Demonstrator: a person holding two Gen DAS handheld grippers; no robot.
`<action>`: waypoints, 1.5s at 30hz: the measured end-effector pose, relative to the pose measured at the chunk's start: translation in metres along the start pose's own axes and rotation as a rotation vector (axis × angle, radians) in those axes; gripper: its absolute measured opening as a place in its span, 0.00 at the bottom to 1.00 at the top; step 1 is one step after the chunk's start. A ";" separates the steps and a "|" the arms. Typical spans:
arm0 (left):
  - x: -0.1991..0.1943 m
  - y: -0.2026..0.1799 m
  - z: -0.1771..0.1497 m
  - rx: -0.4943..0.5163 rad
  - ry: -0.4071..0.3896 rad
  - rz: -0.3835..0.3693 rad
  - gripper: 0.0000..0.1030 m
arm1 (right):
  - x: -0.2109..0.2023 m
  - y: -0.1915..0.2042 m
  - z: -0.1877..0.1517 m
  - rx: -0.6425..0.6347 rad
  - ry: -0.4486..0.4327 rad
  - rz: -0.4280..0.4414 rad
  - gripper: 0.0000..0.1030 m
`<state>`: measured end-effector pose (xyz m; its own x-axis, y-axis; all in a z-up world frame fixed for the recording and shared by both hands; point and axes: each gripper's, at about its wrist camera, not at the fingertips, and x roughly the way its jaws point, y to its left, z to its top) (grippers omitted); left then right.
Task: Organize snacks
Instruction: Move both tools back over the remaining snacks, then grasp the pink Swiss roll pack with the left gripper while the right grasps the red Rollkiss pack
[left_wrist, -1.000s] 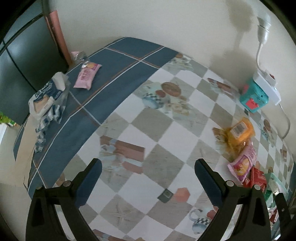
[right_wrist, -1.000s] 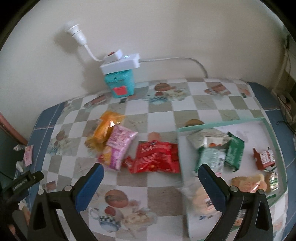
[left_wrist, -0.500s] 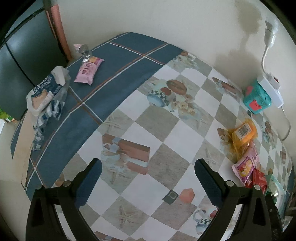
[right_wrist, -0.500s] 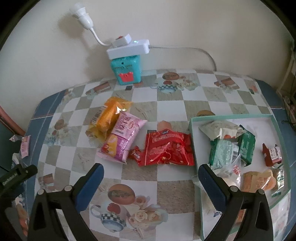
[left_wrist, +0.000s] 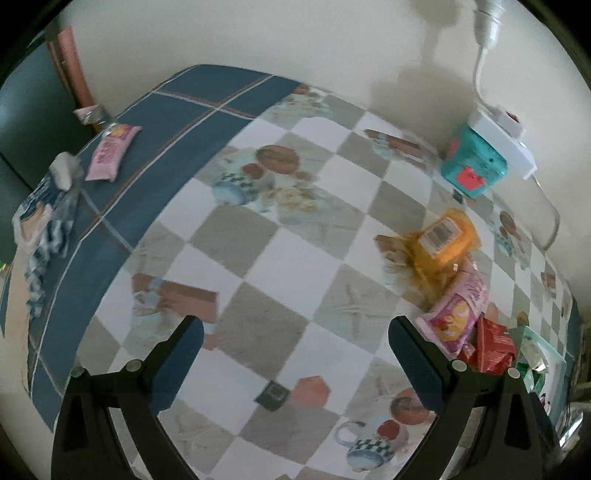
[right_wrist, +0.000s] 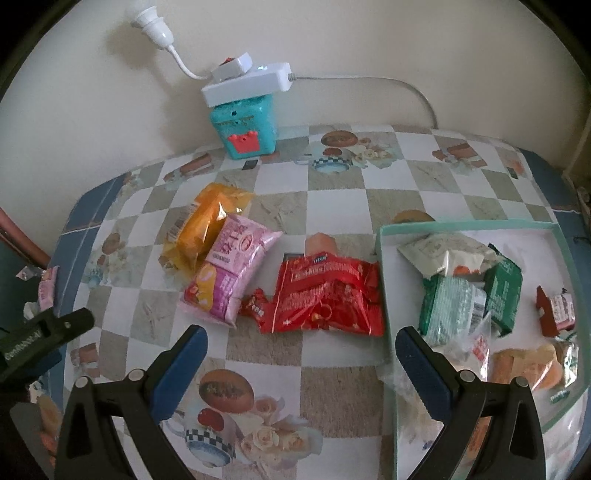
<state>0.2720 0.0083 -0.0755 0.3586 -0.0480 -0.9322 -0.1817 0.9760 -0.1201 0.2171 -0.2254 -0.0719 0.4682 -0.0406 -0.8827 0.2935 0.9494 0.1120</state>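
A red snack bag (right_wrist: 328, 295) lies on the checked tablecloth just ahead of my right gripper (right_wrist: 299, 354), which is open and empty. Left of it sit a pink packet (right_wrist: 232, 269) and an orange packet (right_wrist: 207, 225). A pale green tray (right_wrist: 384, 273) at the right holds several green, white and red packets. My left gripper (left_wrist: 295, 343) is open and empty over bare cloth; the orange packet (left_wrist: 439, 240), pink packet (left_wrist: 458, 314) and red bag (left_wrist: 495, 347) lie to its right. A small pink packet (left_wrist: 110, 151) rests on the blue border at far left.
A teal box (right_wrist: 243, 125) with a white power strip (right_wrist: 247, 83) on top stands against the wall, its cable running right. A blue and white plastic bag (left_wrist: 44, 218) lies at the table's left edge. The left gripper's body (right_wrist: 37, 343) shows at the right wrist view's left edge.
Both grippers have moved forward toward the loose packets; the red bag now sits closer to the right gripper. Left view has swung right. Nothing was gripped.
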 end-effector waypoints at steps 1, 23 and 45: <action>0.001 -0.004 -0.001 0.008 0.000 -0.009 0.97 | 0.001 -0.001 0.002 0.005 0.002 0.007 1.00; 0.035 -0.072 0.025 0.125 0.146 -0.300 0.97 | 0.035 -0.023 0.057 -0.070 0.178 0.050 0.79; 0.062 -0.144 0.015 0.359 0.177 -0.208 0.96 | 0.065 0.011 0.040 -0.253 0.232 -0.021 0.70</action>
<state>0.3342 -0.1319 -0.1106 0.1861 -0.2557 -0.9487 0.2183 0.9522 -0.2139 0.2839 -0.2296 -0.1094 0.2538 -0.0166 -0.9671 0.0719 0.9974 0.0017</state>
